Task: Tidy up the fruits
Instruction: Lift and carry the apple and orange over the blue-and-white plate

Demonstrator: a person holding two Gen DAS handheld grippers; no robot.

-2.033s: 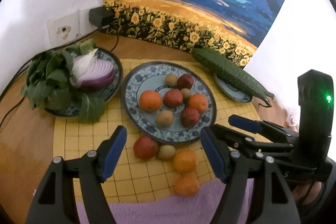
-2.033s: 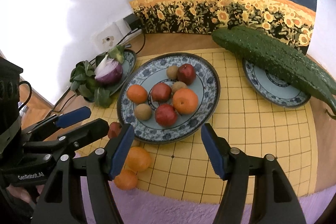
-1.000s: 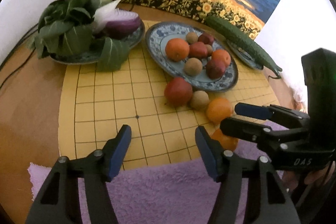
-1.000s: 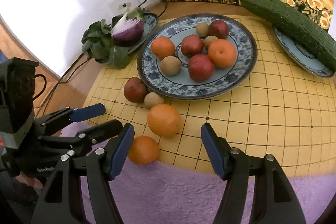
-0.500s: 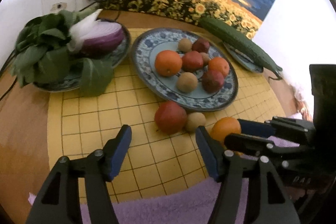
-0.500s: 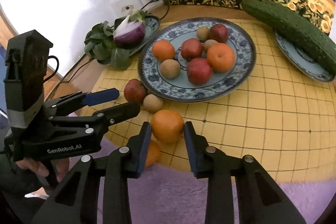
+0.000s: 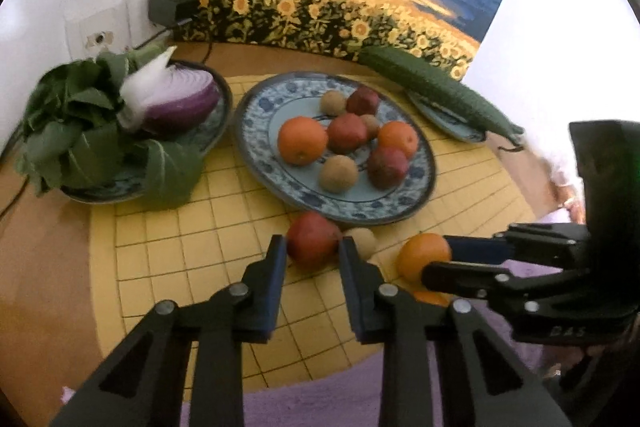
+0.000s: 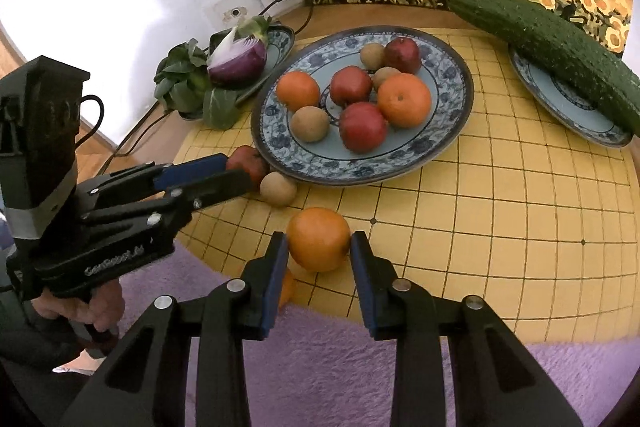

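Note:
A blue patterned plate holds several oranges, red fruits and small brown fruits. In front of it, on the yellow grid mat, lie a red fruit, a small brown fruit and two oranges. My left gripper is closing, and its pads touch both sides of the red fruit. My right gripper is shut on the nearer orange. The second orange is partly hidden under the right gripper's left finger.
A plate with leafy greens and half a red onion stands at the left. A long cucumber lies on a small plate at the right. A purple towel covers the near edge. A sunflower painting and a cable stand behind.
My left gripper came in around the red fruit and its jaws closed on it. My right gripper closed on the orange half a second ago and still holds it.

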